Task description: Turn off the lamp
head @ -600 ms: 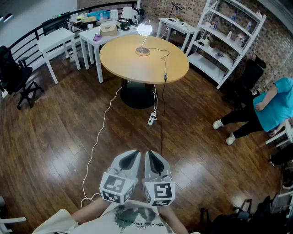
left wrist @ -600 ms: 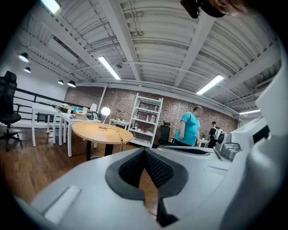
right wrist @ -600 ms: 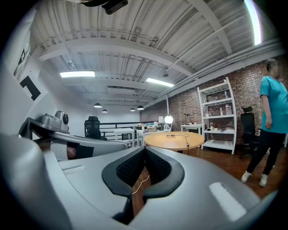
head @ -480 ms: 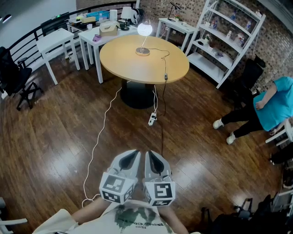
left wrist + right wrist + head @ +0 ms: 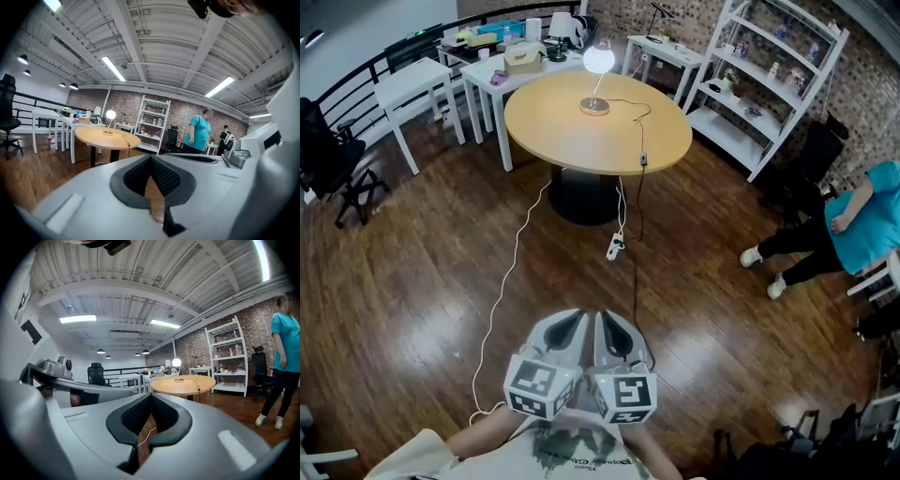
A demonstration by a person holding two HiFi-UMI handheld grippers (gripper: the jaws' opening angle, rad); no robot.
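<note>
A lit lamp (image 5: 598,60) with a white globe and a round wooden base (image 5: 593,106) stands on the far side of a round wooden table (image 5: 581,131). Its black cord carries an inline switch (image 5: 643,159) at the table's near right edge. The lamp (image 5: 110,115) glows in the left gripper view and shows again as the lamp (image 5: 176,363) in the right gripper view. My left gripper (image 5: 566,330) and right gripper (image 5: 613,335) are held side by side close to my body, far from the table. Both are shut with nothing between the jaws.
A power strip (image 5: 613,247) lies on the wood floor below the table, with a white cable (image 5: 499,300) running toward me. White tables (image 5: 412,82) stand at the back left, a white shelf (image 5: 769,75) at the back right. A person in a teal top (image 5: 853,220) is at the right.
The scene has shifted a little: the table and the person sit slightly further right in the head view. The grippers stay together, both shut.
</note>
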